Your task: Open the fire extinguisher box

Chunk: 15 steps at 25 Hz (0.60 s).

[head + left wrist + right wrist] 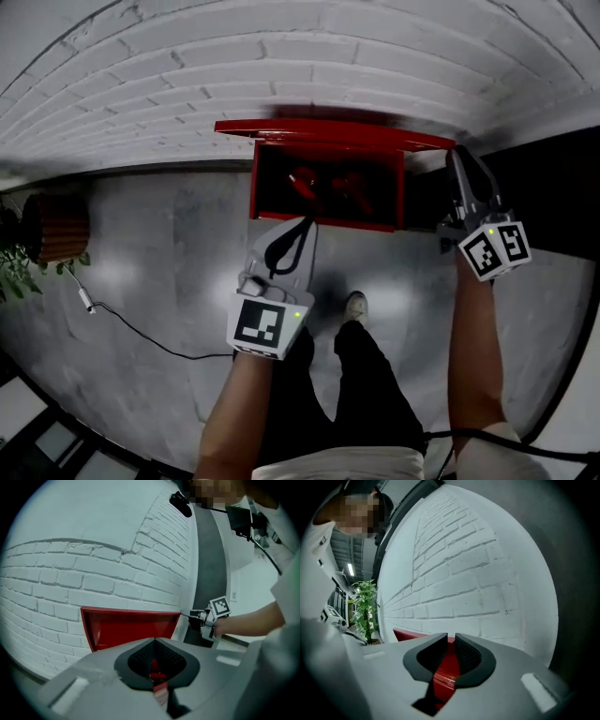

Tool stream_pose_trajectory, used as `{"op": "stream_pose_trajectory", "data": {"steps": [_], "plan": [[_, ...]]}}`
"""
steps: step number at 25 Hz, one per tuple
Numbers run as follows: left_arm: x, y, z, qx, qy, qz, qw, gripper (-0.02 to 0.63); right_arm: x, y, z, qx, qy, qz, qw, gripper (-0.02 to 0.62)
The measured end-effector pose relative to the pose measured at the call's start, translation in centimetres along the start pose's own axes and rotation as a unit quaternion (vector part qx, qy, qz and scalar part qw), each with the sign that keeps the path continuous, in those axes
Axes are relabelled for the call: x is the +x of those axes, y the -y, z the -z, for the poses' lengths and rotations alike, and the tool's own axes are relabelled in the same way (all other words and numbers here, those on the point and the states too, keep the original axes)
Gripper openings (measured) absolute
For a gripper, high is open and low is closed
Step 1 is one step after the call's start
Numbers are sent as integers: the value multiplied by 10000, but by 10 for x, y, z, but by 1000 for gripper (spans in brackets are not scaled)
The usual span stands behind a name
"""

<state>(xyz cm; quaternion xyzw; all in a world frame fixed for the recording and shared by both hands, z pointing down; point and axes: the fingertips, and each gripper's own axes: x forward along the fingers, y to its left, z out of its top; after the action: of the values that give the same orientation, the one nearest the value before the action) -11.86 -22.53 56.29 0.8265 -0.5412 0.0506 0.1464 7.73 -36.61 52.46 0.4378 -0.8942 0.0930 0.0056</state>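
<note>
Clamping box lid (328,133), right gripper (457,155)

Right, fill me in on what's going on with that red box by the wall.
A person stands over the red fire extinguisher box set against the white brick wall. Its lid is raised, and the right gripper is closed on the lid's right end. The left gripper hangs in front of the box, shut and empty.

Left gripper (302,225) held low at centre, jaws together, empty. Right gripper (458,157) extended forward, arm straight, jaws clamped on lid (328,133) corner.
</note>
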Motion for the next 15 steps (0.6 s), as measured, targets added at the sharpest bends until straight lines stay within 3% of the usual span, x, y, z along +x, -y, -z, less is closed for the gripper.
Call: {"op": "stream_pose_trajectory", "data": {"steps": [7, 15], "plan": [[2, -37, -20, 4, 50, -331, 9994, 6, 42, 23, -8, -139, -115, 105, 9998, 40], [15, -38, -42, 97, 157, -277, 9994, 6, 25, 9, -3, -291, -308, 44, 9991, 38]]}}
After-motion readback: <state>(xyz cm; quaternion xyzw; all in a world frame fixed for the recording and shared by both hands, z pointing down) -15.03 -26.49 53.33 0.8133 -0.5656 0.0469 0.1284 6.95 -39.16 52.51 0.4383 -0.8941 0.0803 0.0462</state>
